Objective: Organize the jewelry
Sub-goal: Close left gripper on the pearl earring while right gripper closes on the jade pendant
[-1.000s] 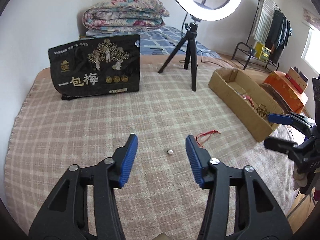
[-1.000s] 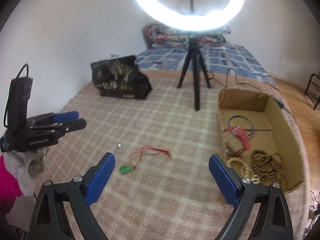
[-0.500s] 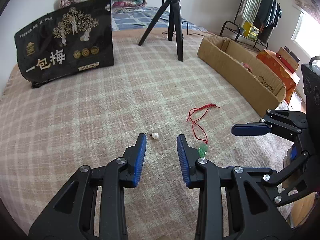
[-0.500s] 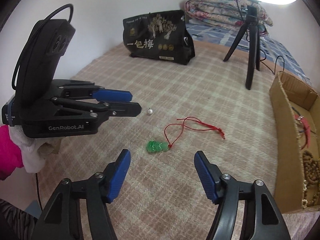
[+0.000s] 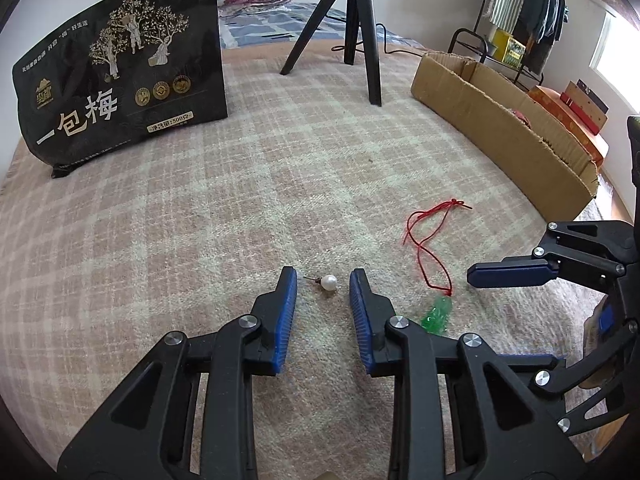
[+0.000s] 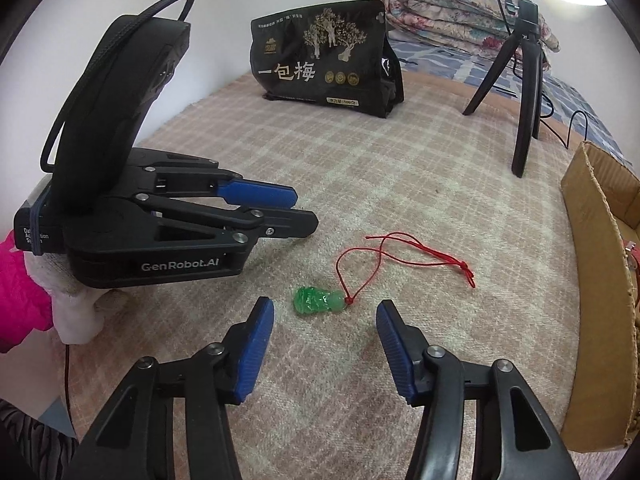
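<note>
A plaid blanket point(image 5: 200, 208) covers the bed; on it stand a black bag point(image 5: 120, 68), a cardboard box point(image 5: 500, 120) and a tripod point(image 5: 360, 28). The left gripper point(image 5: 323, 280) has just been closing, the pearl earring point(image 5: 329, 282) lies between its pads, untouched. The right gripper point(image 6: 325, 316), also closing, frames the green pendant point(image 6: 318, 300) on its red cord point(image 6: 400, 252), gripping nothing.

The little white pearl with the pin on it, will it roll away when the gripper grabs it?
The pearl earring is round, so a nudge might make it roll, though its thin pin probably swings it in a curve. It looks smooth and tiny between the left gripper pads, so it could slip out. The woven blanket likely slows it.
</note>
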